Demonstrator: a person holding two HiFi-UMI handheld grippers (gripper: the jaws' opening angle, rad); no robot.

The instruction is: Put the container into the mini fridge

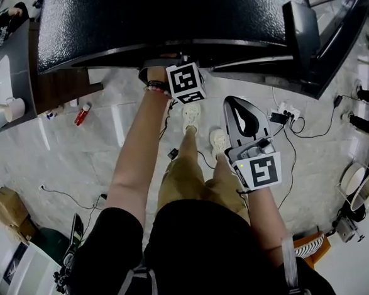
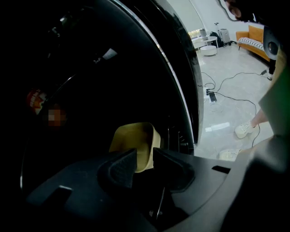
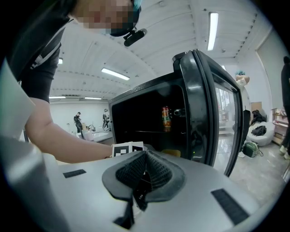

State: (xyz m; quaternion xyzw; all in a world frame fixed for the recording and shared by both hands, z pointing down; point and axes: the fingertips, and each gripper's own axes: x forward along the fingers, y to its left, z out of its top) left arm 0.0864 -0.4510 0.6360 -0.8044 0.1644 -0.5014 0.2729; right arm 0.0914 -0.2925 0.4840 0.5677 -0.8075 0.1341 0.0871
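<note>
In the left gripper view, the left gripper has its jaws pressed onto the thin wall of the container, a pale yellow, cup-like piece held upright. The container sits low inside the dark cavity of the mini fridge. We cannot tell whether it rests on the fridge floor, nor what it holds. Far to the left in the cavity a red can shows dimly. To the right, outside the fridge, we see pale floor with cables and a light shoe.

In the right gripper view, the right gripper has its jaws closed together with nothing between them, and it hangs near us, short of the open fridge. The door stands open at the right. The can stands upright on a shelf far inside. Low at the opening we see the left gripper's marker cube, and just to its right a bit of the yellow container.

In the head view, the fridge's black top fills the far edge. The person's left arm reaches to it, and only the cube shows at the edge. The right gripper hangs nearer, to the right, above the floor.
</note>
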